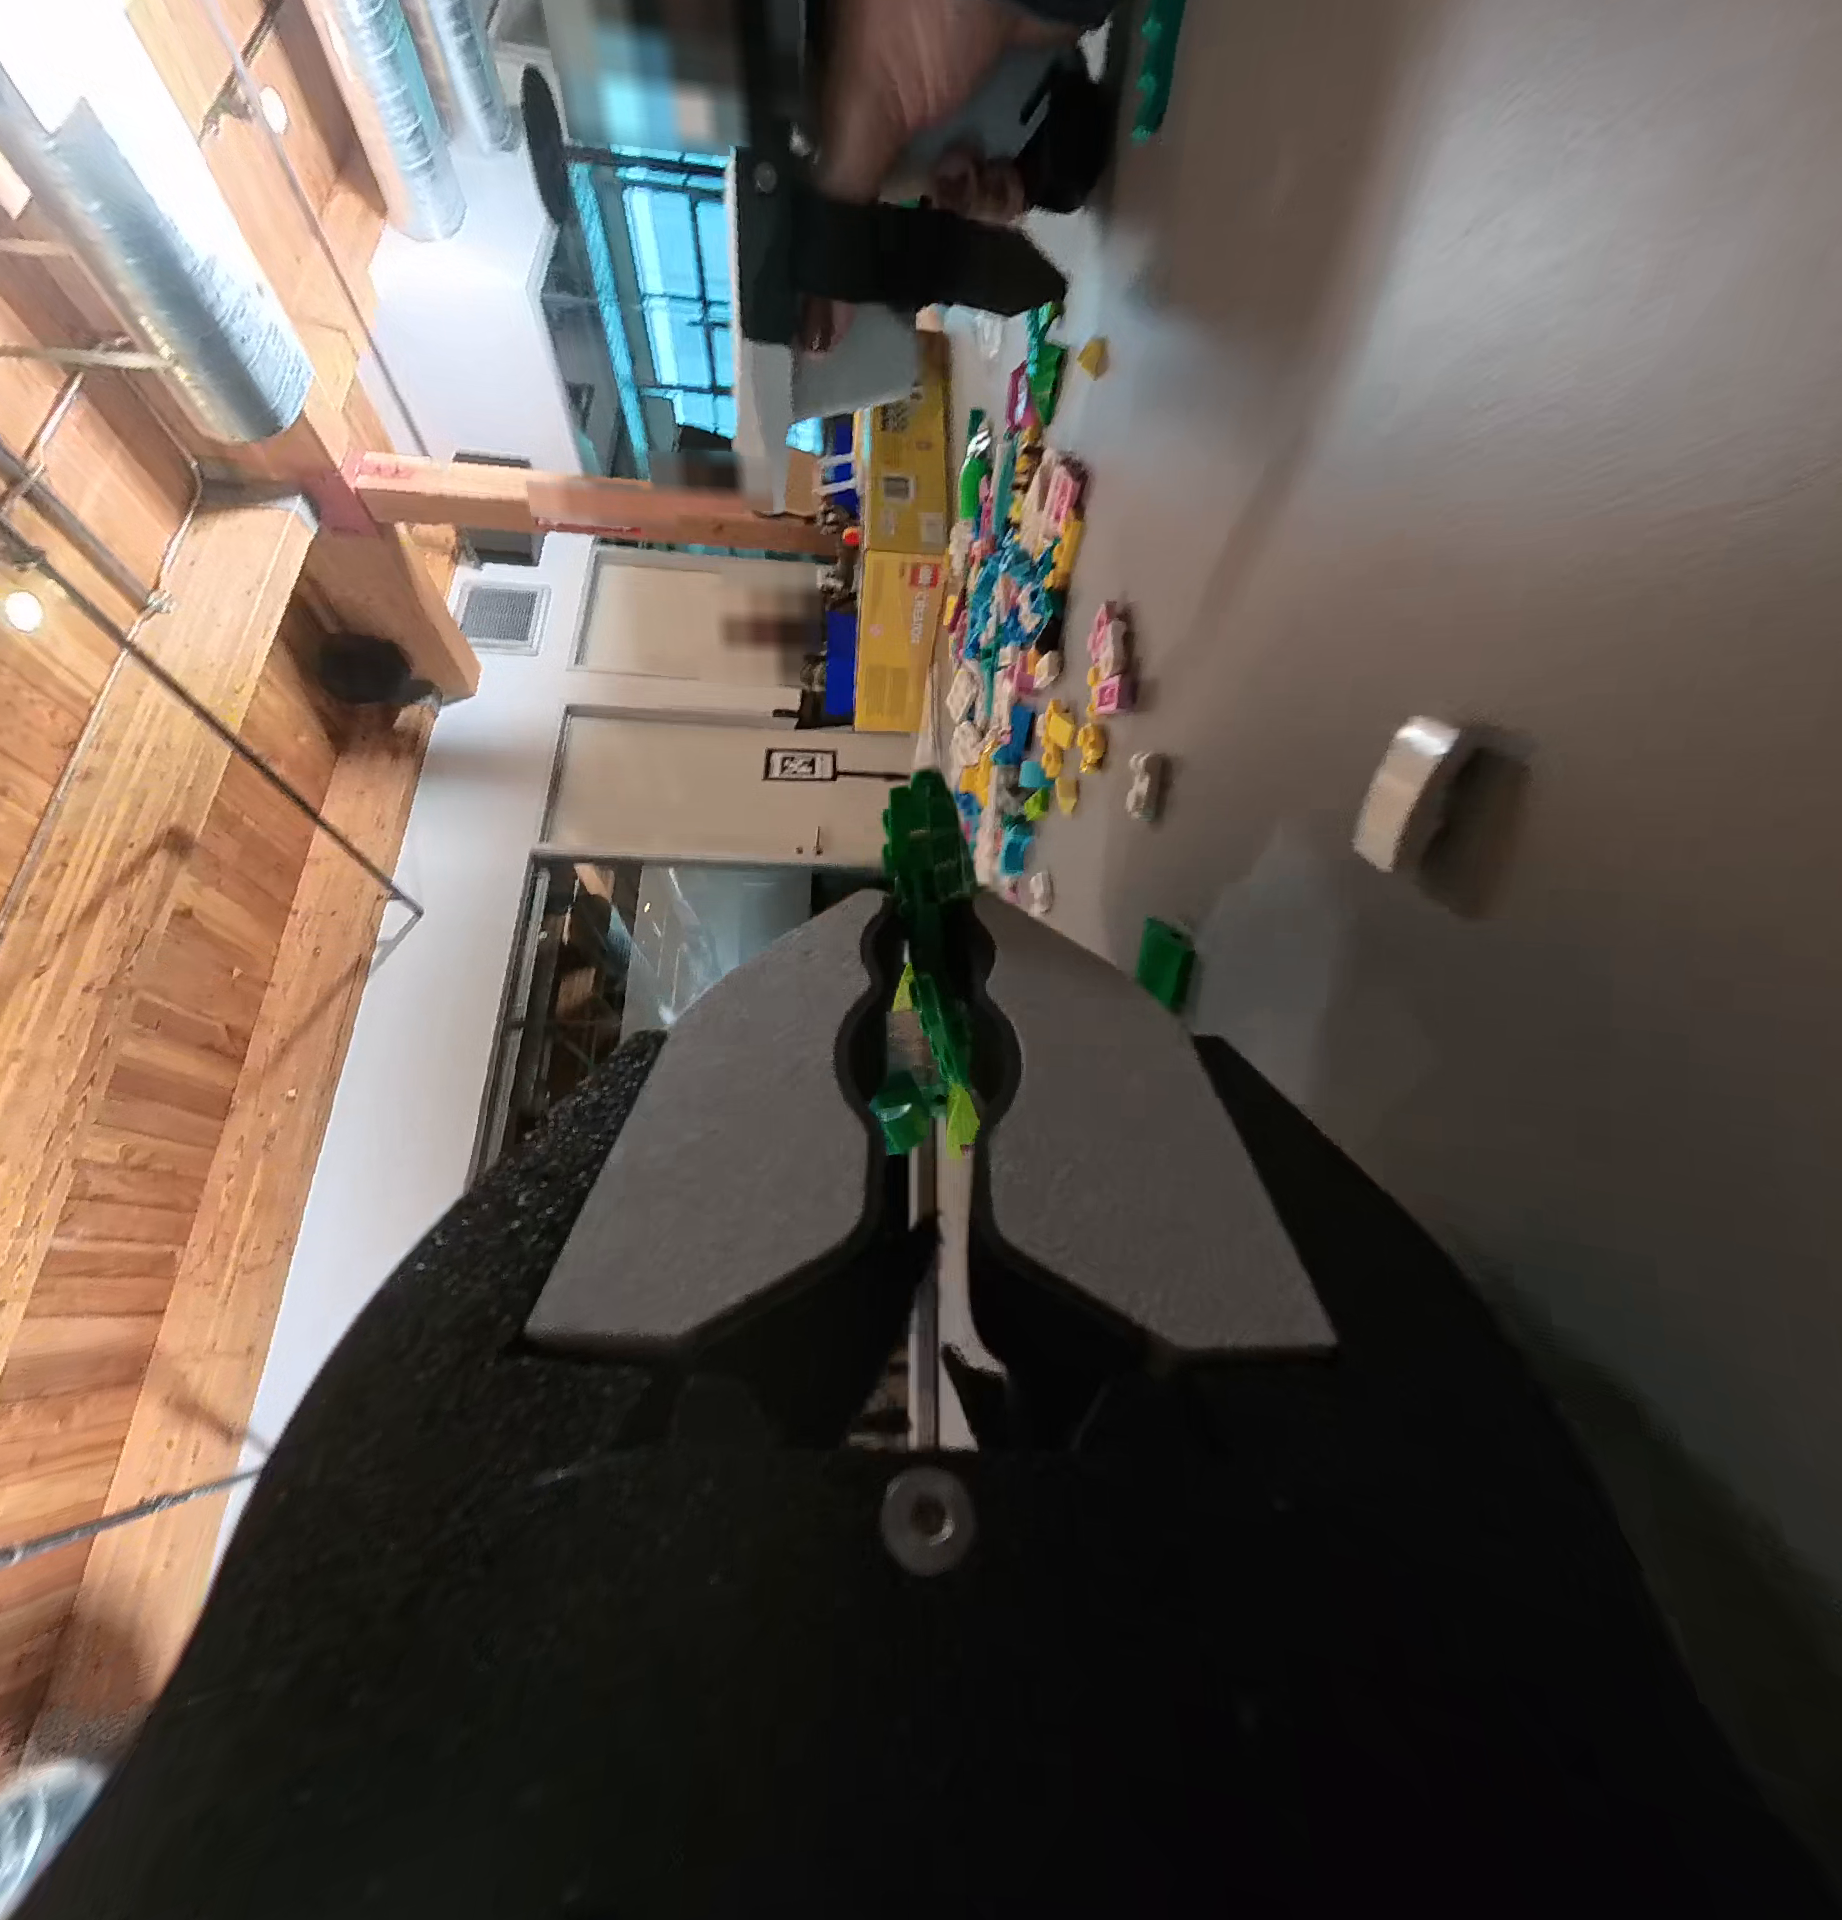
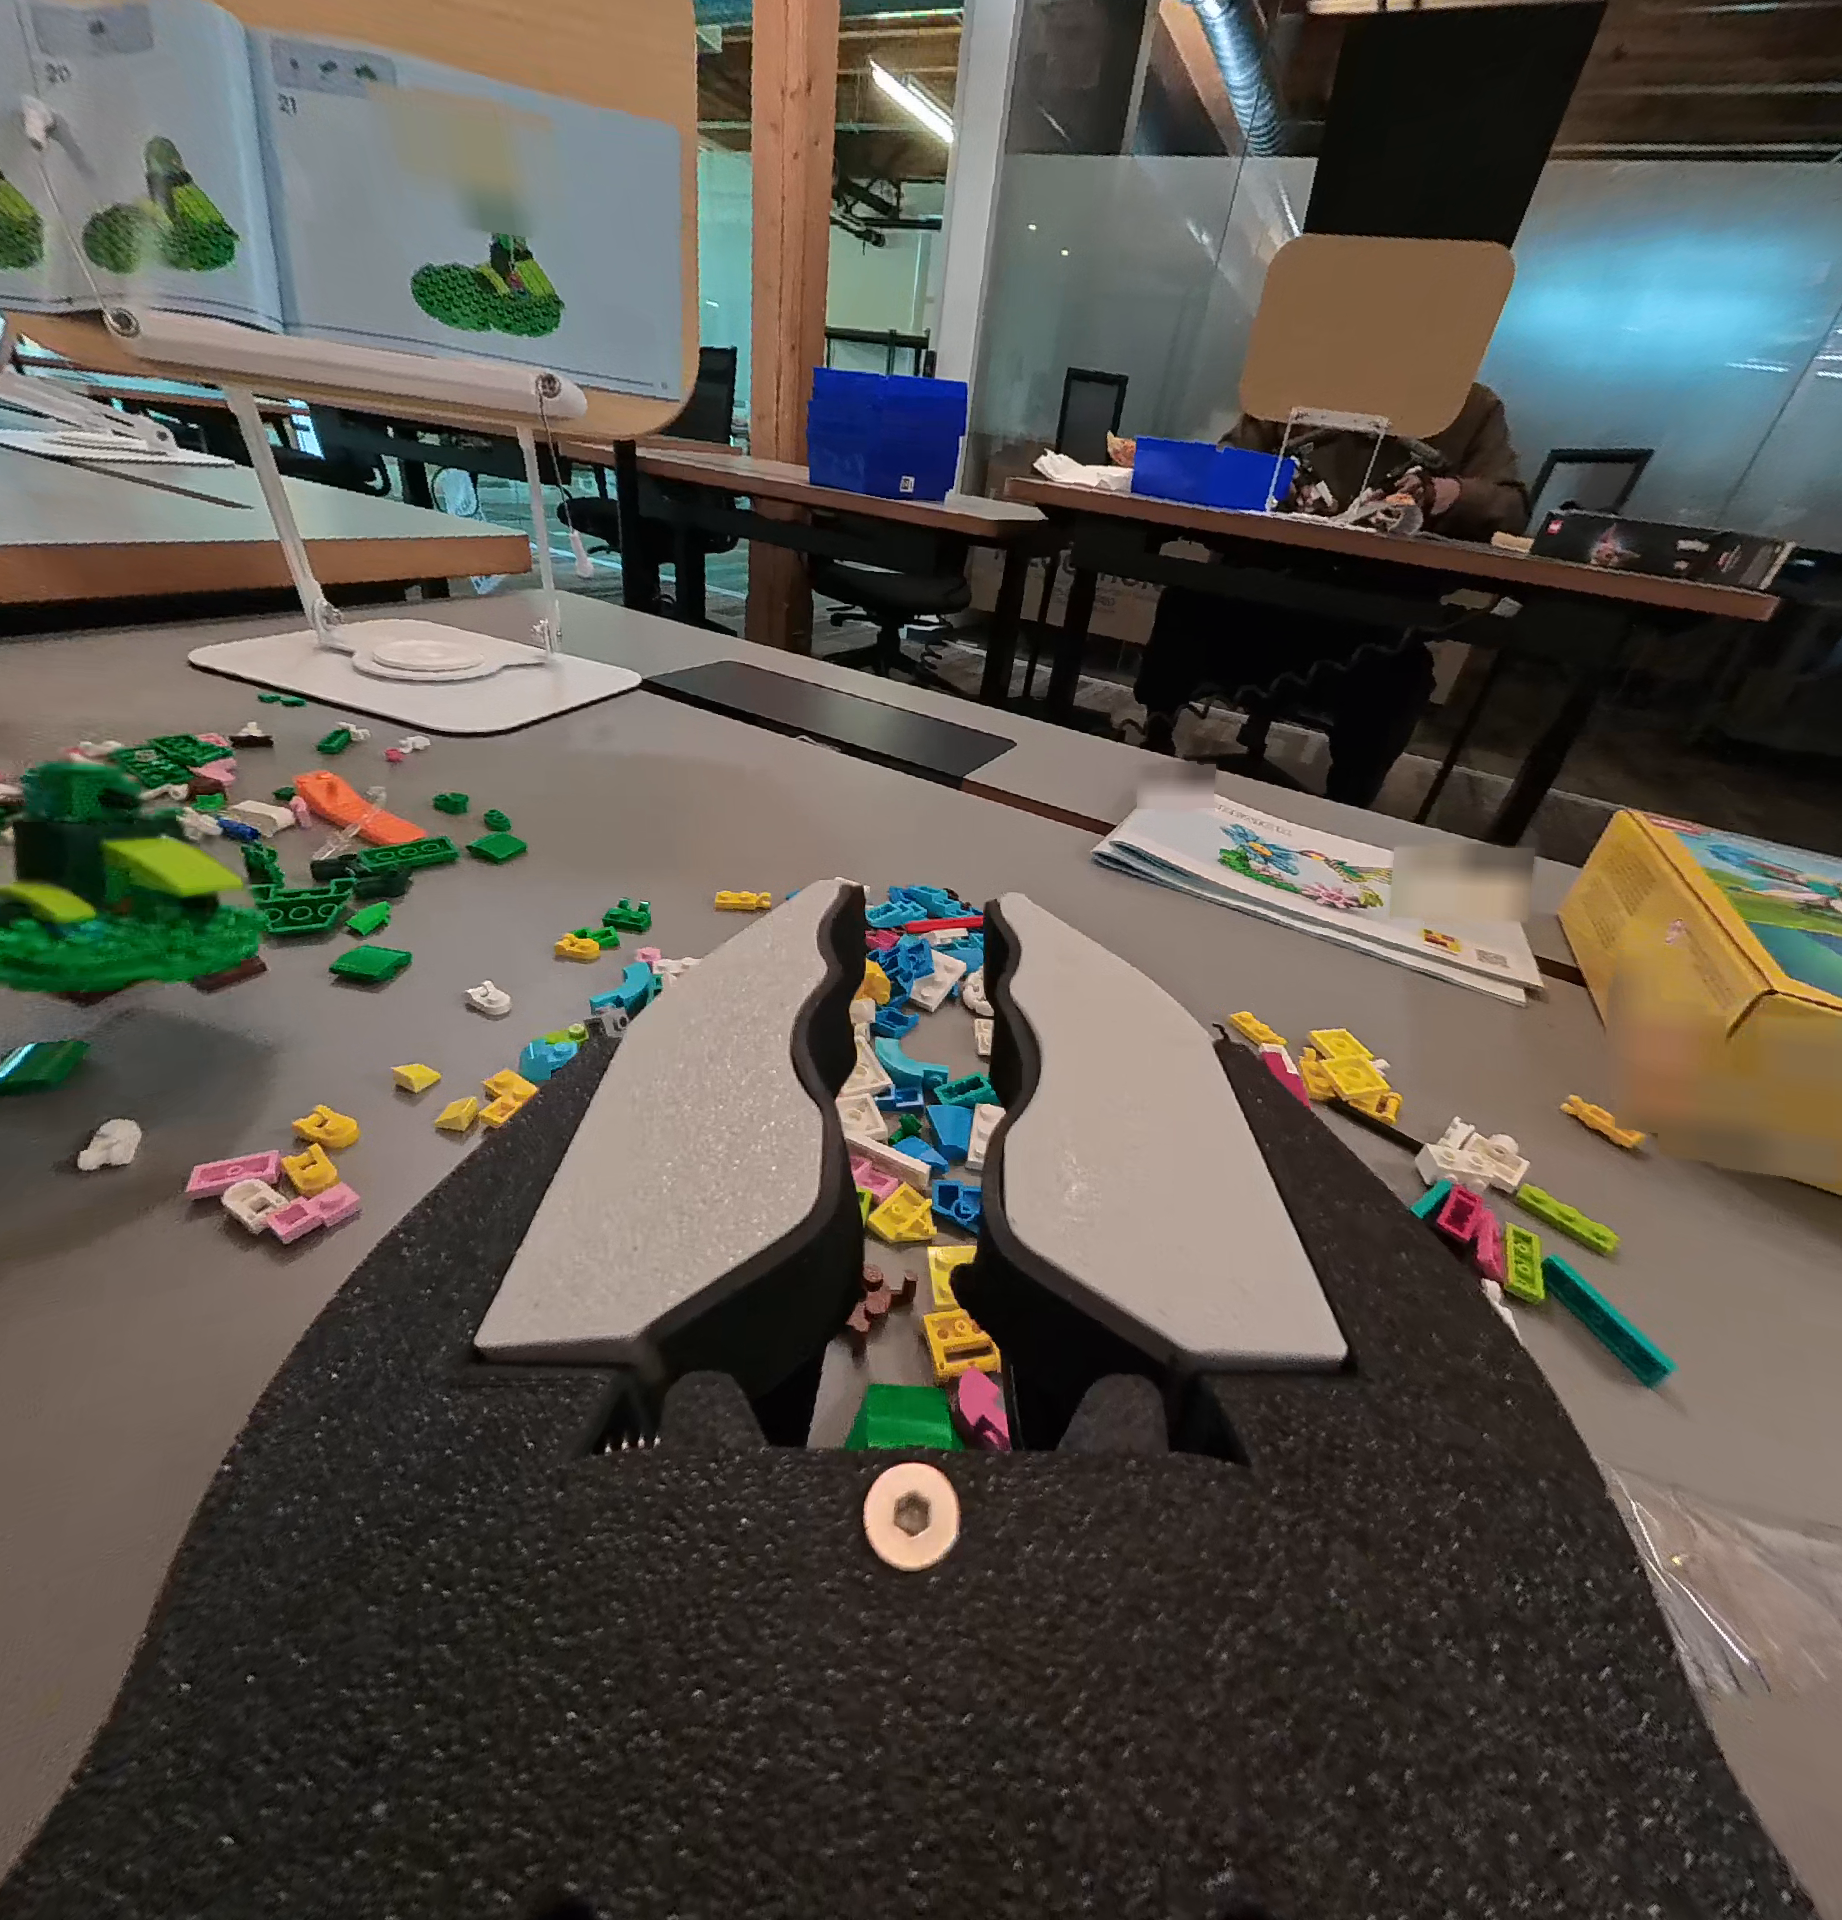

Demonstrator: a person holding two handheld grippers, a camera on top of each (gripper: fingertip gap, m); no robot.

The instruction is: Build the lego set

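My left gripper (image 1: 932,904) is shut on a green Lego build (image 1: 932,842), held off the grey table (image 1: 1519,520); this view is rolled sideways. The same build (image 2: 96,894), green with lime slopes, shows blurred at the left of the right wrist view, above the table; the left gripper itself is out of that frame. My right gripper (image 2: 922,904) is open and empty over a pile of loose blue, white, yellow and pink pieces (image 2: 917,1039). It also shows blurred at the top of the left wrist view (image 1: 896,260).
An open instruction book (image 2: 377,208) sits on a white stand at the back left. A second booklet (image 2: 1312,894) and a yellow box (image 2: 1748,997) lie at the right. Green pieces and an orange tool (image 2: 356,810) lie at the left. A person sits at a far table.
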